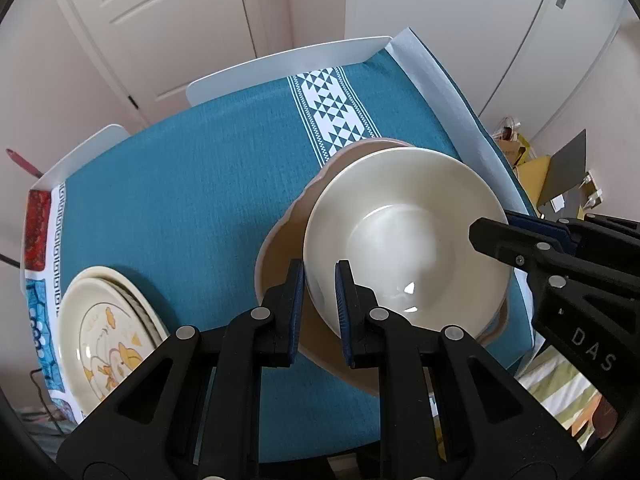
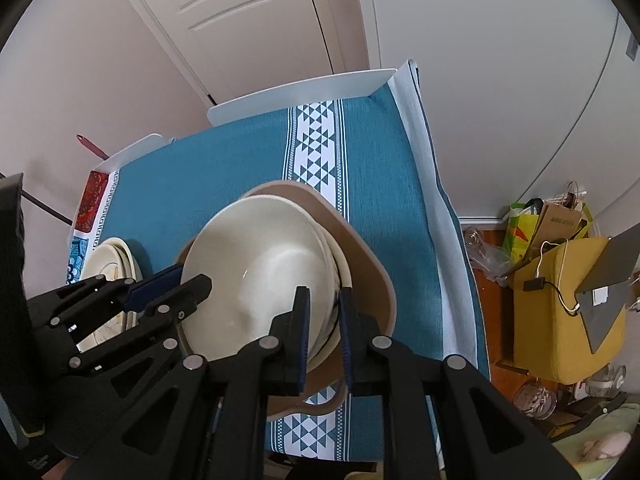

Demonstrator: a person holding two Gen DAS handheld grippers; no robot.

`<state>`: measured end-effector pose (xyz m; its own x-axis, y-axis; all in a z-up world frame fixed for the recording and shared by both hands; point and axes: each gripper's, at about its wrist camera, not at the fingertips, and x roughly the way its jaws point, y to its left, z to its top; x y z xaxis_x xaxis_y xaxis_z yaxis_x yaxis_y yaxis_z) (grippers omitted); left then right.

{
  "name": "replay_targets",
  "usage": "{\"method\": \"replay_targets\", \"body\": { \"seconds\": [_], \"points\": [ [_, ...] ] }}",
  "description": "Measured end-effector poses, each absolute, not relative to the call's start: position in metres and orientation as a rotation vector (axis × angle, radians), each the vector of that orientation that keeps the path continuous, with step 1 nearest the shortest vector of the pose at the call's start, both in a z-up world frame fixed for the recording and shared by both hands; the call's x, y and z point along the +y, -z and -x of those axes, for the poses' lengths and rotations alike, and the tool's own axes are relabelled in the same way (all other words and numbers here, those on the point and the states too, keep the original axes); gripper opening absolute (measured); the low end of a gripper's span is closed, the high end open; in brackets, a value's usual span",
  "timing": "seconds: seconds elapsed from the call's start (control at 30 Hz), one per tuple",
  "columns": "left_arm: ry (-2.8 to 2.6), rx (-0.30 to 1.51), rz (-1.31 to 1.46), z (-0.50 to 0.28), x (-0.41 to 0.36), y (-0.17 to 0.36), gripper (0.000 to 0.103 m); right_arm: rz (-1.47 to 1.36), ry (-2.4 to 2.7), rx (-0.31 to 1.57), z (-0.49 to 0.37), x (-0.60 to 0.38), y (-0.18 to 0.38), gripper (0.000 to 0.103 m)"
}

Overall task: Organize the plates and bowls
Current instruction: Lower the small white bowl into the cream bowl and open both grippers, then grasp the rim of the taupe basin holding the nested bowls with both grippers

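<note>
Teal cloth point(image 1: 200, 184) covers the counter; white doors point(image 2: 240, 20) behind. We see left tool point(image 1: 319, 308) and right tool point(image 2: 324, 336) angled down, clamped on opposite rims of the cream bowl point(image 1: 400, 236).

On the teal woven tablecloth point(image 1: 180, 184) sit one scalloped tan ceramic plate point(image 1: 280, 248), at least two nested cream ceramic bowls point(image 2: 260, 264), and two stacked cream round plates point(image 1: 100, 320) near its patterned edge.
</note>
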<state>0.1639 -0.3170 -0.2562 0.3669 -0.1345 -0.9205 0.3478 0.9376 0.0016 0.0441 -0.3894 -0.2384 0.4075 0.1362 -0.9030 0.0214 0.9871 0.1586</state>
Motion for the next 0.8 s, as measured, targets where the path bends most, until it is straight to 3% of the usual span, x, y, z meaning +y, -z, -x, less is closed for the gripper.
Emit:
{"method": "replay_targets", "body": {
  "seconds": [0.23, 0.27, 0.3, 0.33, 0.37, 0.4, 0.43, 0.47, 0.5, 0.53, 0.8],
  "points": [
    [0.318, 1.135, -0.184, -0.160, -0.309, 0.233, 0.018, -0.173, -0.105, 1.142, -0.043, -0.394, 0.226, 0.014],
    [0.318, 1.124, -0.181, -0.159, -0.305, 0.227, 0.028, -0.186, -0.116, 1.125, -0.041, -0.397, 0.219, 0.014],
    [0.317, 1.107, -0.178, -0.157, -0.300, 0.218, 0.053, -0.194, -0.123, 1.105, -0.039, -0.400, 0.210, 0.014],
    [0.316, 1.087, -0.177, -0.155, -0.295, 0.209, 0.070, -0.190, -0.132, 1.083, -0.036, -0.404, 0.198, 0.014],
    [0.315, 1.063, -0.176, -0.153, -0.290, 0.200, 0.096, -0.184, -0.144, 1.070, -0.033, -0.406, 0.189, 0.016],
    [0.314, 1.040, -0.179, -0.151, -0.285, 0.193, 0.103, -0.178, -0.154, 1.061, -0.031, -0.406, 0.184, 0.027],
    [0.316, 1.022, -0.187, -0.150, -0.281, 0.187, 0.103, -0.166, -0.168, 1.052, -0.028, -0.409, 0.175, 0.049],
    [0.324, 1.017, -0.199, -0.150, -0.277, 0.183, 0.103, -0.158, -0.173, 1.047, -0.025, -0.410, 0.171, 0.063],
    [0.330, 1.022, -0.217, -0.150, -0.272, 0.181, 0.103, -0.149, -0.179, 1.039, -0.022, -0.412, 0.166, 0.089],
    [0.331, 1.027, -0.231, -0.152, -0.268, 0.181, 0.103, -0.145, -0.188, 1.025, -0.018, -0.415, 0.162, 0.102],
    [0.368, 1.121, -0.316, -0.175, -0.245, 0.209, 0.103, -0.070, -0.107, 1.127, -0.015, -0.431, 0.185, 0.103]
  ]
}}
